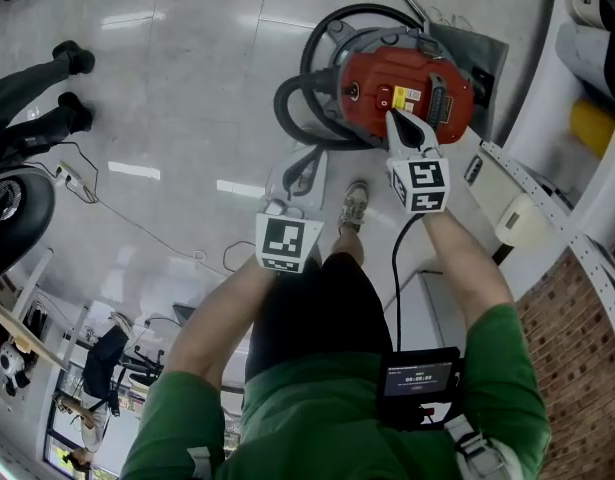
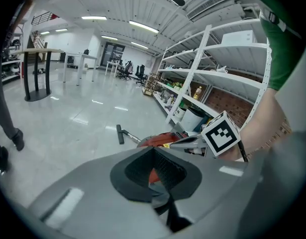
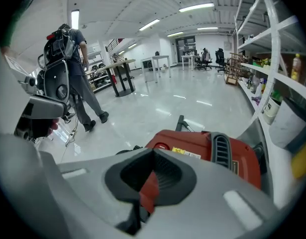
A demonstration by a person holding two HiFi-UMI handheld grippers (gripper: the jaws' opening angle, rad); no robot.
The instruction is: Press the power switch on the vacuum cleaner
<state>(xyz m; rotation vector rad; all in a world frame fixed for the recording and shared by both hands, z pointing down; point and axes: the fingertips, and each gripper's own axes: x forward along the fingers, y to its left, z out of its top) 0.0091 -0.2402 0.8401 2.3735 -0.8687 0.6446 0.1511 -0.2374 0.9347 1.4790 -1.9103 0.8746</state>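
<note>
A red canister vacuum cleaner [image 1: 402, 93] stands on the floor, its black hose [image 1: 292, 98] coiled at its left. A small red switch [image 1: 384, 97] sits on top beside a yellow label. My right gripper [image 1: 393, 117] is shut, its tip over the red top just below that switch; whether it touches is not visible. In the right gripper view the vacuum cleaner [image 3: 212, 151] fills the middle beyond the right gripper [image 3: 153, 156]. My left gripper [image 1: 305, 160] hangs shut and empty over the floor, left of the vacuum. The left gripper [image 2: 153, 151] looks toward the red body [image 2: 160, 139].
White shelving [image 1: 587, 118] with stored goods runs along the right. A person's legs [image 1: 47, 118] stand at the far left, near a power strip and cable [image 1: 137, 223]. The floor nozzle [image 2: 120, 133] lies beyond the vacuum. A person with a backpack [image 3: 68, 59] stands further off.
</note>
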